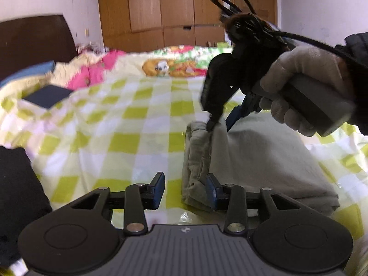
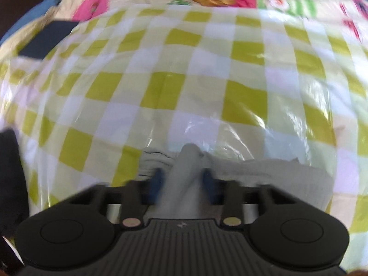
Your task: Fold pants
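Observation:
Light grey pants (image 1: 257, 158) lie folded into a thick rectangle on the green-and-white checked bed cover (image 1: 119, 124). At the bottom of the left wrist view my left gripper (image 1: 185, 192) stands open. Its right finger (image 1: 211, 192) rests against the near left edge of the pants, and its left finger is over the bare cover. A gloved hand (image 1: 296, 87) holds my right gripper (image 1: 212, 124), which points steeply down at the far left corner of the pants. In the right wrist view, my right gripper (image 2: 182, 179) is shut on a raised fold of the pants (image 2: 187, 161).
A black garment (image 1: 16, 184) lies at the left edge of the bed. A dark blue folded item (image 1: 47, 95) sits further back on the left. Behind are a dark headboard (image 1: 34, 39), a wooden wardrobe (image 1: 161, 11) and a cartoon-print quilt (image 1: 170, 66).

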